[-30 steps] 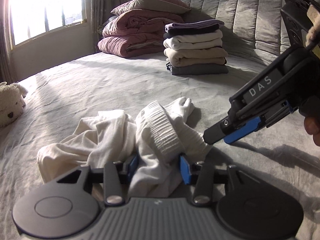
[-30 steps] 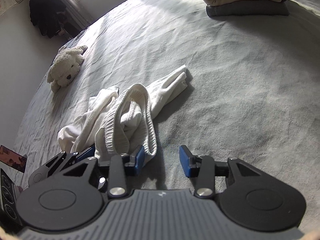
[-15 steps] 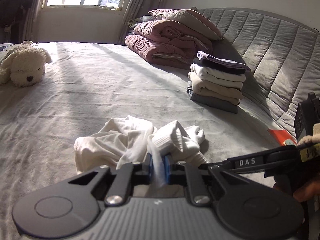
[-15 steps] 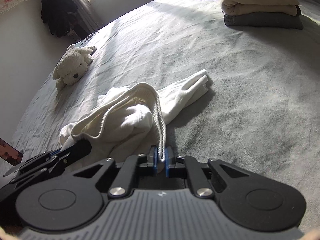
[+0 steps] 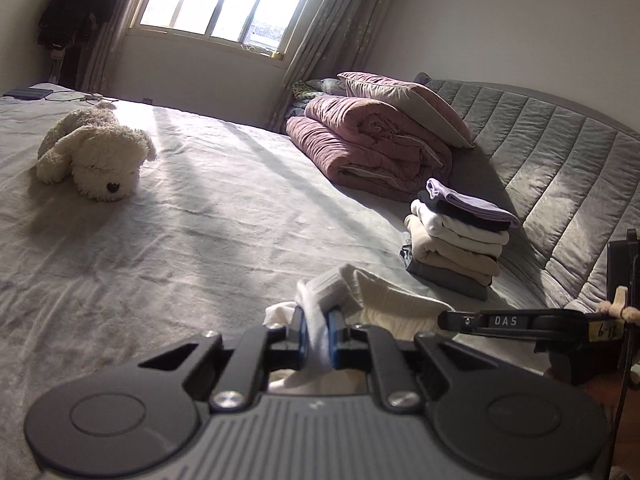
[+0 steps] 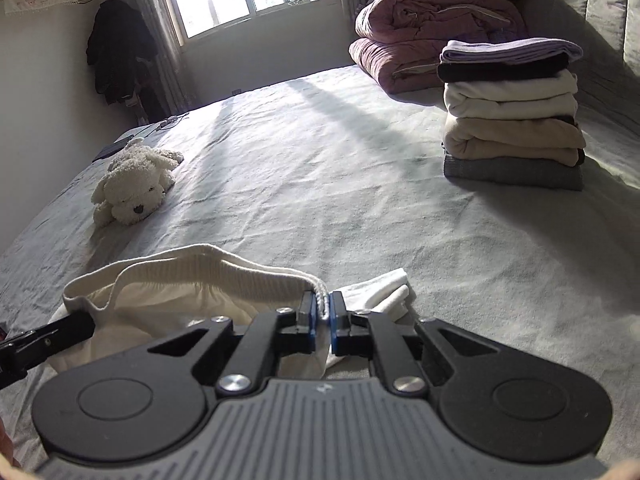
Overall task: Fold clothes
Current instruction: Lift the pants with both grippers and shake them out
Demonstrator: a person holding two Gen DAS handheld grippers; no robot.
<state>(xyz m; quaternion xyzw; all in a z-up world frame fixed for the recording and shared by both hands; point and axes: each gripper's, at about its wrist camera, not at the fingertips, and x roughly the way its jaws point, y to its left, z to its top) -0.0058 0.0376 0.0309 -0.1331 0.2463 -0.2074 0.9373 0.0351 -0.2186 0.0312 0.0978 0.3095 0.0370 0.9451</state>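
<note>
A cream-white garment with a ribbed waistband [image 6: 192, 272] hangs between both grippers above the grey bed. My right gripper [image 6: 322, 314] is shut on one end of the waistband, its blue pads pinching the ribbed edge. My left gripper [image 5: 318, 330] is shut on another part of the white garment [image 5: 384, 300], bunched just beyond its fingers. The right gripper's black finger [image 5: 500, 322], marked DAS, shows at the right of the left wrist view. The left gripper's finger [image 6: 44, 340] shows at the lower left of the right wrist view. The garment's lower part is hidden behind the grippers.
A stack of folded clothes [image 6: 512, 116] [image 5: 456, 244] stands near the quilted headboard [image 5: 560, 168]. Pink folded duvets and a pillow [image 5: 376, 140] lie behind it. A white plush dog [image 5: 96, 156] [image 6: 134, 188] lies on the bed sheet [image 6: 320, 168]. Dark clothes [image 6: 116, 52] hang by the window.
Both grippers went from open to shut on the garment's waistband, then lifted it off the bed. The views have tilted up toward the window.
</note>
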